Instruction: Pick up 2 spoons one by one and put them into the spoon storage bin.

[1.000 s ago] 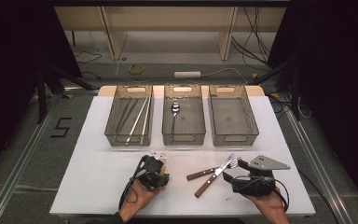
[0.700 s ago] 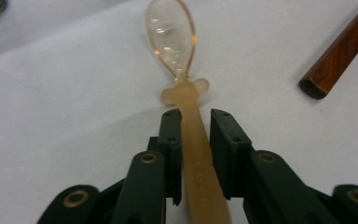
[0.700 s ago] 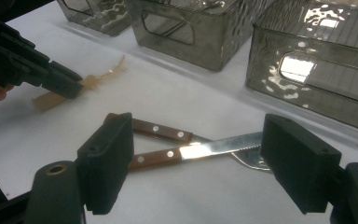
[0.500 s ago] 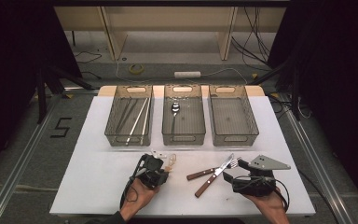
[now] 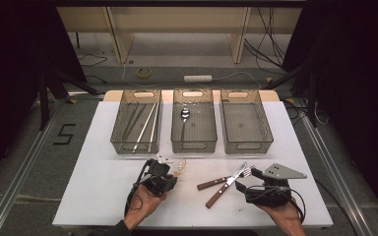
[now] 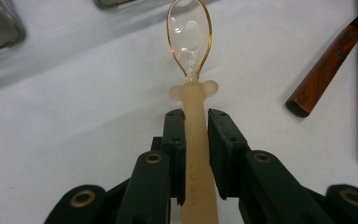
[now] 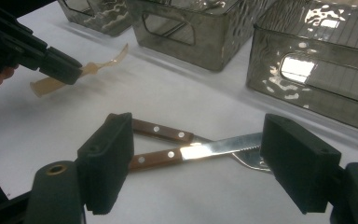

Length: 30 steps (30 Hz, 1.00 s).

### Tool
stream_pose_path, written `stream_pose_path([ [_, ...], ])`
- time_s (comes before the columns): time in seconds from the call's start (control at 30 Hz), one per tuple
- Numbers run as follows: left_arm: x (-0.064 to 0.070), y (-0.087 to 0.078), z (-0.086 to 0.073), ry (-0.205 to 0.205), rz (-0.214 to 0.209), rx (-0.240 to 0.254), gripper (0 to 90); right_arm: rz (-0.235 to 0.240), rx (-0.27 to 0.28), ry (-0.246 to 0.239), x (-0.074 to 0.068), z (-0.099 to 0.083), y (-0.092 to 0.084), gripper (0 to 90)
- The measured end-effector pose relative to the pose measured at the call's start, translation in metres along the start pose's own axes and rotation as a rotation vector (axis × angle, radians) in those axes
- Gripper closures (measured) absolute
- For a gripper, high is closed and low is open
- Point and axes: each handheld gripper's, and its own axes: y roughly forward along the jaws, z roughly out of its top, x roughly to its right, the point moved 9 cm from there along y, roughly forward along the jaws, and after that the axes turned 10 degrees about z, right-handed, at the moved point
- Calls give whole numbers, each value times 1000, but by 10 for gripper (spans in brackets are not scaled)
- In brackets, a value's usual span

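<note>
Left gripper view, frame centre: left gripper [image 6: 196, 116] has just been closing on a spoon [image 6: 196, 140], light, slick plastic, best held mid-handle; right gripper [image 7: 196, 154] gapes wide.

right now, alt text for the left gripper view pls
The left gripper has its two black jaws closed on the handle of a translucent plastic spoon, bowl pointing away over a white table. Two wooden handles lie at the right edge.
</note>
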Motion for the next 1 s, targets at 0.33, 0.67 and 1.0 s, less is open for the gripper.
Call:
stream_pose_path([
  [0.33,-1,-14,12,14,-31,55,769,0,-2,2,1,0,0,269],
  [0.67,-4,-24,25,26,-57,96,769,1,1,5,1,0,0,269],
  [1.0,-4,-30,44,29,-74,142,769,-2,3,8,2,0,0,269],
])
